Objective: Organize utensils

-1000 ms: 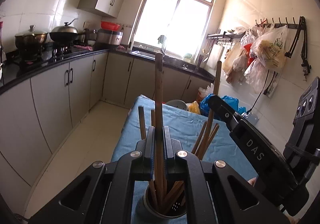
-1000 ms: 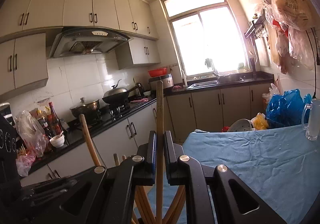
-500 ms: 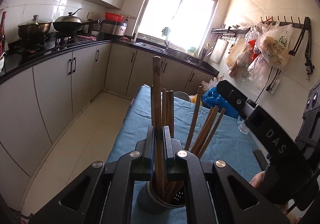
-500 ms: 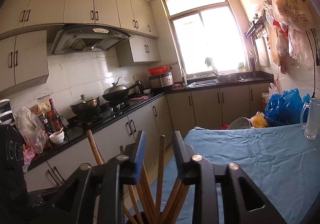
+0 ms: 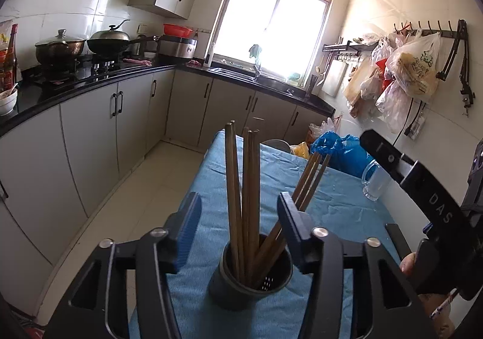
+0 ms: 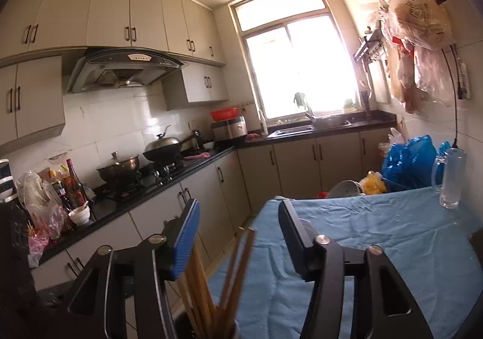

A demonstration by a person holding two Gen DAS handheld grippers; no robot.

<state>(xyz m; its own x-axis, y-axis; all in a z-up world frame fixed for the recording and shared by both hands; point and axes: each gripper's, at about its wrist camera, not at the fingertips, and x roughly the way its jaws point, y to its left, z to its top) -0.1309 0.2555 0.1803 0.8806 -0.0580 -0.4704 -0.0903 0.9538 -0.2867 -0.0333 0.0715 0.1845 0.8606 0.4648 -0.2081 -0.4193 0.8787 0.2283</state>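
A dark round holder (image 5: 250, 274) stands on the blue tablecloth (image 5: 335, 197), with several brown wooden chopsticks (image 5: 234, 188) upright or leaning in it. My left gripper (image 5: 238, 203) hangs just above it. Its jaws are opening, and the chopsticks rise between them untouched. In the right wrist view the chopsticks (image 6: 238, 266) stand low between the blue pads of my right gripper (image 6: 238, 209). Those jaws are opening too and press on nothing. One finger (image 5: 392, 160) of the right gripper reaches in from the right of the left wrist view, with a person's hand behind it.
A clear glass mug (image 5: 374, 182) (image 6: 451, 179) stands near the table's far right, by the wall. Blue plastic bags (image 6: 413, 163) lie beyond the table's end. Kitchen cabinets and a black counter (image 5: 90, 85) with pots run along the left, across a strip of tiled floor.
A second ago each gripper was shut on one raised chopstick. The right jaws opened first, then the left. Both chopsticks have dropped into the holder with the others.
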